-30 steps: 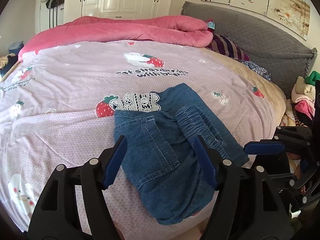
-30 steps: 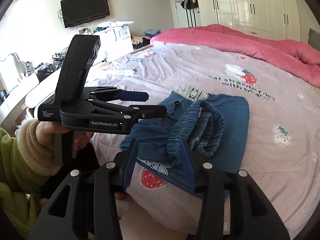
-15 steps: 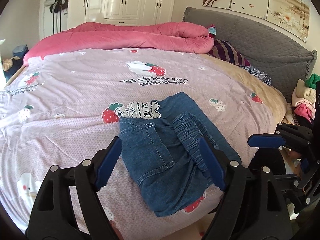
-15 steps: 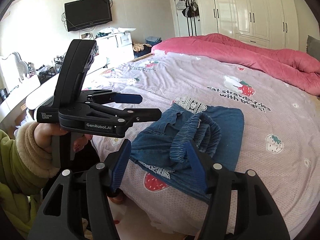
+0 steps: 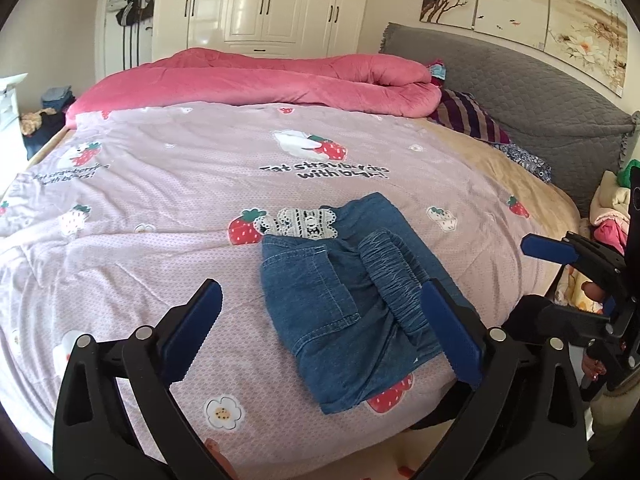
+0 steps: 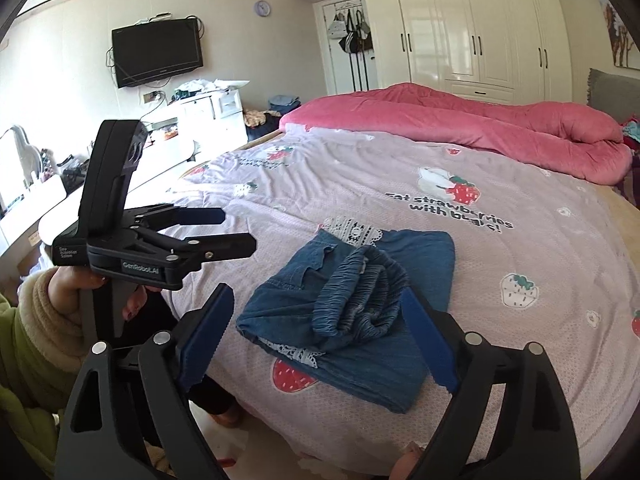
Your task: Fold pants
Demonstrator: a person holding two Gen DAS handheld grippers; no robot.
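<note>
Blue denim pants [image 5: 320, 312] lie folded into a small bundle on the lilac strawberry bedspread [image 5: 160, 184], close to the bed's near edge. Their gathered elastic waistband [image 5: 396, 272] sits bunched on top, and white lace trim [image 5: 304, 222] peeks out at the far side. My left gripper [image 5: 320, 294] hovers above and short of the bundle, its jaws opening wide, with no pad touching cloth. My right gripper [image 6: 316, 298] does the same from the other side, jaws opening, pants [image 6: 416, 256] lying free below. A hand holds the left gripper [image 6: 224, 230] in the right wrist view.
A rolled pink quilt [image 5: 256, 80] lies across the far side of the bed. A grey headboard [image 5: 520, 92] and striped pillow [image 5: 472, 120] are at the right. Beside the bed stand a white desk [image 6: 200, 116], a wall TV [image 6: 156, 52] and wardrobes [image 5: 260, 4].
Both grippers' jaws have spread much wider and both have risen and drawn back from the pants. The folded bundle stays where it lay on the bedspread.
</note>
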